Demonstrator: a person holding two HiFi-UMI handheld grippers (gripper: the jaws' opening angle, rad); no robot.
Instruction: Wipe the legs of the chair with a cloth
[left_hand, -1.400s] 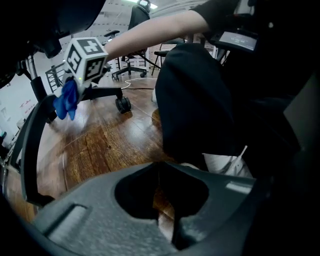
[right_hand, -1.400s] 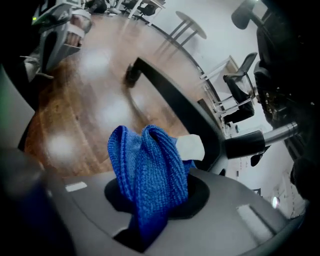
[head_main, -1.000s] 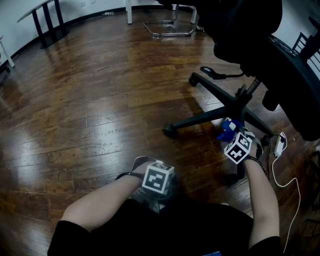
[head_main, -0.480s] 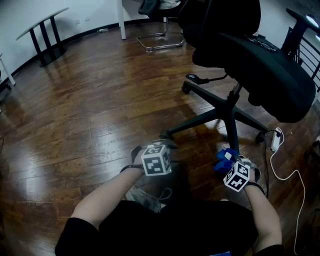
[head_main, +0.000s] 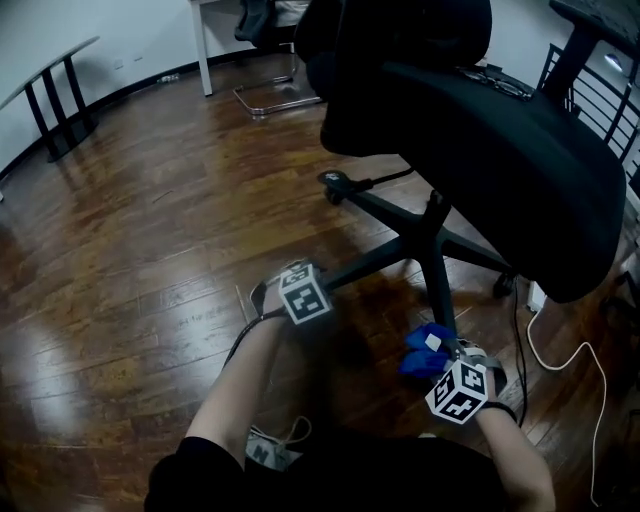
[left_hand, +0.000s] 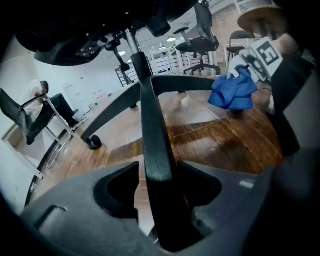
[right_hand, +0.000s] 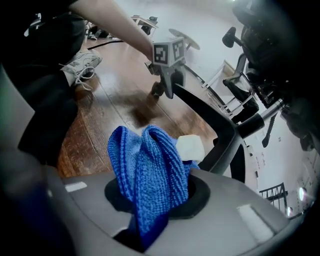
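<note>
Looking steeply down from the head view, a person is crouching on a dark wooden floor (head_main: 130, 250) beside a black office chair (head_main: 480, 130) and is holding a hand-held gripper in each hand. The left hand-held gripper (left_hand: 157, 164) is reaching out to one black chair leg (left_hand: 150, 115) of the star-shaped base. Its jaws have just been opening and are now standing apart, straddling that leg, which is running up between them toward the centre column; a thin strip of floor is showing between the leg and the left jaw. The right hand-held gripper (right_hand: 155, 195) is clamping a bunched blue cloth (right_hand: 145, 170), which is standing up out of the closed jaws with a small white tag (right_hand: 190, 148) showing behind it. The cloth is hanging close to the foot of the chair's centre column, just beside another leg; whether it is touching that leg cannot be told. A white cable (head_main: 560, 360) is lying on the floor at the right.
</note>
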